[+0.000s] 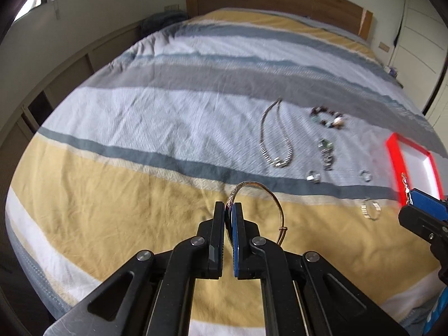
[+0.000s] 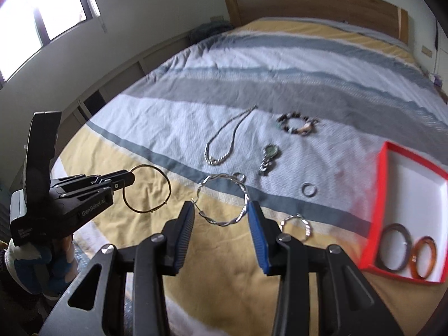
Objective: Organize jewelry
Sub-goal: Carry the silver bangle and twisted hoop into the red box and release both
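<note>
My left gripper is shut on a thin gold bangle and holds it above the bedspread; it shows at left in the right wrist view with the bangle. My right gripper is open, its fingers either side of a twisted silver bangle lying on the bed. A red-rimmed white box at right holds a dark bangle and an amber bangle. The box and my right gripper's tip show at right in the left wrist view.
On the striped bedspread lie a silver necklace, a beaded bracelet, a green-stone pendant, small rings and a silver link bracelet. A wooden headboard stands at the far end, low shelving at left.
</note>
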A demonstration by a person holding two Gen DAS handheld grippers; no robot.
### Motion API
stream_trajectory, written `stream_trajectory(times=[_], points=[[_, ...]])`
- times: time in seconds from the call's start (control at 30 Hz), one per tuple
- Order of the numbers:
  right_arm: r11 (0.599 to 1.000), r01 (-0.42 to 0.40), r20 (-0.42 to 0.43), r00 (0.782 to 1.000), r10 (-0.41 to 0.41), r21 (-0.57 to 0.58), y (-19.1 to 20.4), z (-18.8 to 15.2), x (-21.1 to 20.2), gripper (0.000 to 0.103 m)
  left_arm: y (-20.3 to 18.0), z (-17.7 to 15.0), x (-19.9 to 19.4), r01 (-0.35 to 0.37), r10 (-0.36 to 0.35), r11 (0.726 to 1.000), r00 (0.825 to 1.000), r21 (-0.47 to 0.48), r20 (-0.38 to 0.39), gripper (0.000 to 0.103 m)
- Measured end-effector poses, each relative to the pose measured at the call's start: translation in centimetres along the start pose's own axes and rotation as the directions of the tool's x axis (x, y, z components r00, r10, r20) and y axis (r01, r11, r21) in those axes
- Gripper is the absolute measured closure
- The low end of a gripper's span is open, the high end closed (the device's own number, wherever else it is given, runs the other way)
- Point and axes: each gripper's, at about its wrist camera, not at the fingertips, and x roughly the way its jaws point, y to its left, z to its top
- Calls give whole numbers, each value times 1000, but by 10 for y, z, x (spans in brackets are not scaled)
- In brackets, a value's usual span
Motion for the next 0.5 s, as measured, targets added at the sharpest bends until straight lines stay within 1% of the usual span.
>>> stream_trajectory(times=[0.17, 0.3, 0.5], points=[[999, 33, 56, 998, -34, 10, -6, -4, -46, 66, -20, 3, -39, 24, -26, 999, 998, 30, 57, 99], [998, 63, 99, 993, -65, 29, -18, -8, -83, 66, -44, 6, -71, 47, -54, 997, 993, 69, 103, 99], [991, 114, 156, 980, -123, 66, -47, -10, -133, 66, -87, 17, -115, 95, -116, 987, 979, 130, 166, 99]])
